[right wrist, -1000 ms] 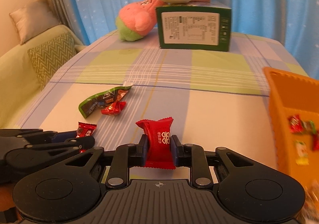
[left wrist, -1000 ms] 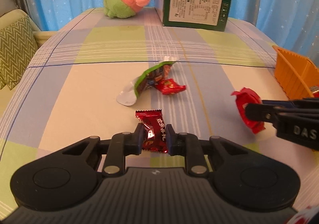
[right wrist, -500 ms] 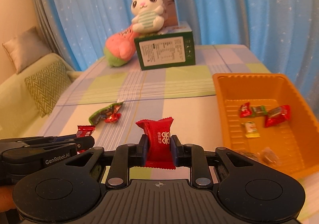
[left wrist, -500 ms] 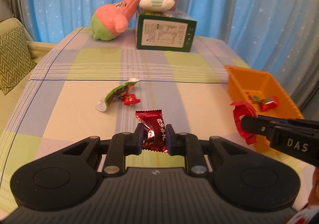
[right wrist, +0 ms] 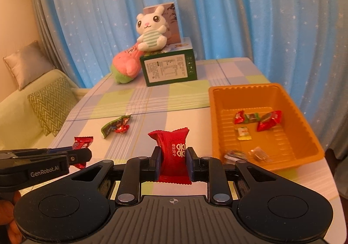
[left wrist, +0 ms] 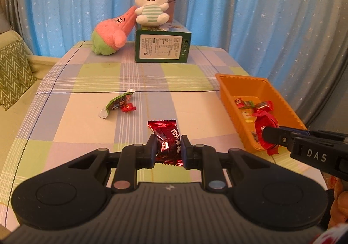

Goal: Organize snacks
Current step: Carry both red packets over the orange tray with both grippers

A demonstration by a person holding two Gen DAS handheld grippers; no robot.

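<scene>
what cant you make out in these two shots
- Dark red candy, left wrist view: lower part hidden between the left tool fingers.
- Box label print, both views: too small to read.
- Clear wrappers in the orange tray, right wrist view: contents unclear.
</scene>
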